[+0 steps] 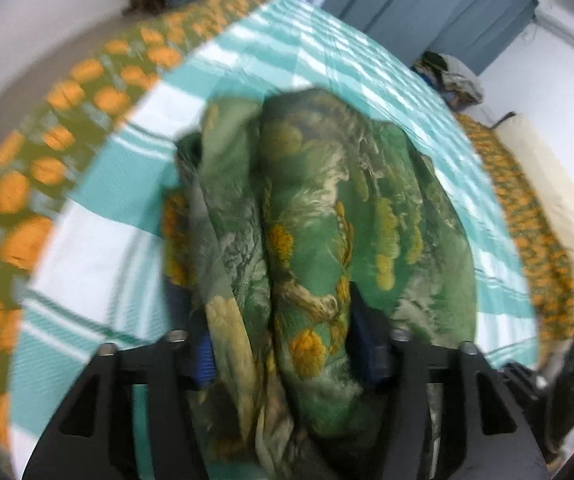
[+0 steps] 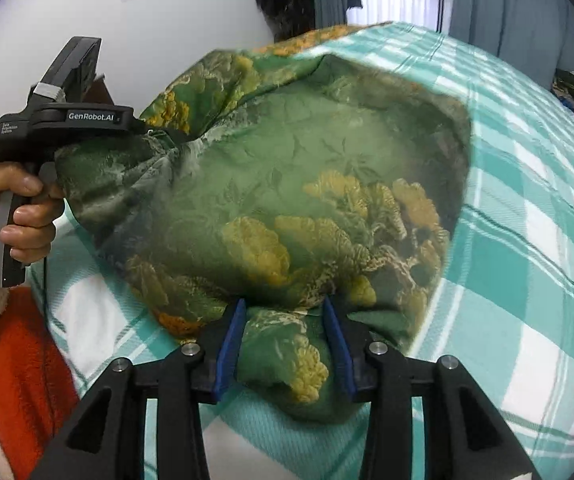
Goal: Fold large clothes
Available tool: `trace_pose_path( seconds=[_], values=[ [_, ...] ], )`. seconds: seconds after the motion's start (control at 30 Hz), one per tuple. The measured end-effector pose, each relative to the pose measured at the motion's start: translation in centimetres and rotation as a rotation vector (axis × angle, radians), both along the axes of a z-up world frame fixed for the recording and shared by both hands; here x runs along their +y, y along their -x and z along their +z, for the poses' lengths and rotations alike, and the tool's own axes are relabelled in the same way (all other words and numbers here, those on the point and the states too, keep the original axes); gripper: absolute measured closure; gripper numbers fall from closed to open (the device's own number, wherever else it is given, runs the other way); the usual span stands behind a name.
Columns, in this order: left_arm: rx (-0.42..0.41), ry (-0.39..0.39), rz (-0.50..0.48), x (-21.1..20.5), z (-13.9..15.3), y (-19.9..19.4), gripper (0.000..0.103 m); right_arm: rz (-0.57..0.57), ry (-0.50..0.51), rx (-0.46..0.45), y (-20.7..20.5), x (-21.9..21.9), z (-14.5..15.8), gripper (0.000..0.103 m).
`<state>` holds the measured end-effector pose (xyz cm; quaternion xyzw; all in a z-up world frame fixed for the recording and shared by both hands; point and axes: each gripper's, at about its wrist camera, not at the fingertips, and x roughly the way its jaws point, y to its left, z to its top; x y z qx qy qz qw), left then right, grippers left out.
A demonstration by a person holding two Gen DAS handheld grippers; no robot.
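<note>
Left gripper (image 1: 279, 344) clamped on a bunched fold of the green floral garment (image 2: 287, 200), fingertips buried in cloth and blurred. Right gripper (image 2: 283, 344) closed on another edge, blue pads (image 2: 229, 344) partly showing. Garment held up over the teal checked bedspread (image 2: 527, 240). "GenRobot.AI" readable on the left gripper body; smaller lettering beside it too small to read. Far clutter (image 1: 451, 76) unclear.

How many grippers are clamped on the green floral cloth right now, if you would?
2: the left gripper grips its far left bunch; the right gripper grips the near edge of the green floral cloth.
</note>
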<state>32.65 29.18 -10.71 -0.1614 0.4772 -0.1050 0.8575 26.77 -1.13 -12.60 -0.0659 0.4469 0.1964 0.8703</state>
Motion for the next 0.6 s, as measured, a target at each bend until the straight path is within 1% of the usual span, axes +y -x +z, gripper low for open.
trace_pose_path(
  seconds=[0.03,0.1,0.23,0.37,0.6],
  values=[
    [-0.017,-0.038,0.015,-0.2,0.8,0.5,0.032,-0.01,-0.004,0.0,0.4,-0.2,0.5,0.052],
    [-0.043,-0.071,0.032,0.0,2.0,1.2,0.032,-0.023,-0.009,0.003,0.8,-0.5,1.0,0.045],
    [-0.064,-0.096,0.069,0.9,3.5,2.3,0.031,-0.053,-0.034,-0.007,1.5,-0.7,2.0,0.045],
    [-0.074,-0.171,0.097,1.5,4.0,2.9,0.031,-0.046,-0.045,-0.01,2.1,-0.2,2.4,0.045],
    [-0.061,-0.176,0.098,2.8,4.2,3.2,0.031,-0.009,-0.029,-0.039,2.8,1.1,3.3,0.045]
  ],
)
